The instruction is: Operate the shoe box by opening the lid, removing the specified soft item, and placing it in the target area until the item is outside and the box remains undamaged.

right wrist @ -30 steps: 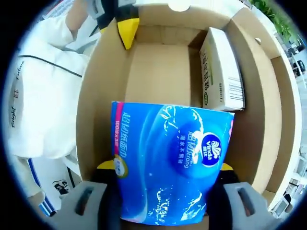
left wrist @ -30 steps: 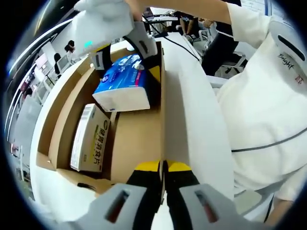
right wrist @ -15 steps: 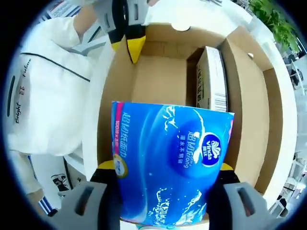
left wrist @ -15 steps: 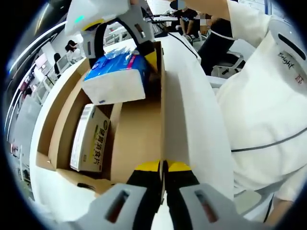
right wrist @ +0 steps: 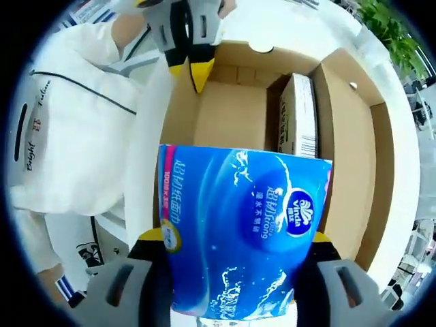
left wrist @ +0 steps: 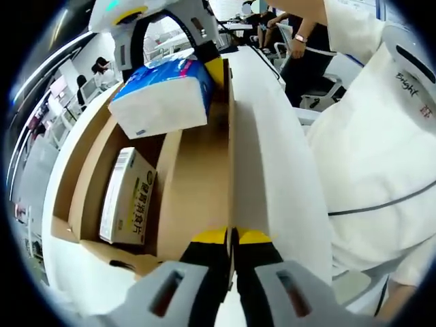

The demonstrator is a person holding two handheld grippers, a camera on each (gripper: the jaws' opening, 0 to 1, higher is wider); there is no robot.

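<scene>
Cardboard shoe box (left wrist: 197, 197) lies open, a small printed carton (left wrist: 127, 197) against its left wall. Above the box's far end, the blue tissue pack (left wrist: 163, 95) hangs clear of the floor, clamped between the right gripper (left wrist: 167, 30) jaws. Along the box's right wall, the left gripper (left wrist: 231, 238) pinches the cardboard edge, jaws narrow. In the right gripper view, the pack spans the right gripper's jaws.

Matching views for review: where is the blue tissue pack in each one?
Left gripper view: tissue pack upper left, held by the right gripper above the box.
Right gripper view: tissue pack lower centre, between its jaws.
Shared landmark: the small carton inside the box.
</scene>
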